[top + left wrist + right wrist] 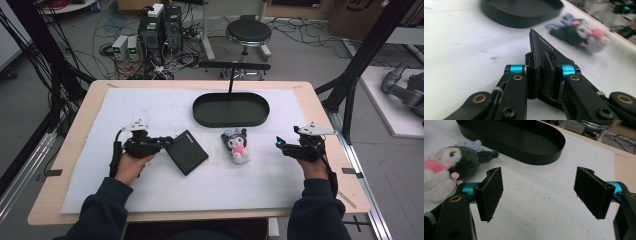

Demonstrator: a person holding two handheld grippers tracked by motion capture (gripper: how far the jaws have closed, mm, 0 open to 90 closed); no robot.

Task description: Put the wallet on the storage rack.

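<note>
the left gripper (544,75) clamps a flat black leather wallet (186,152) by its edge on the white foam table cover (150,110). the right gripper (539,192) gapes wide, holding nothing, near a black-and-white plush toy (237,145).

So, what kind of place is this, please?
Probably a robotics lab: computer towers and tangled cables on the floor, a grey robot arm at right, a black frame around the table.

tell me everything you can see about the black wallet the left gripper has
The black wallet is a flat, square-cornered case that looks like leather, with stitched edges and small pale lettering near one edge. In the high view it sits on the white foam sheet, turned diagonally. The left gripper is shut on its near corner, pads on both faces. In the left gripper view it stands on edge.
</note>
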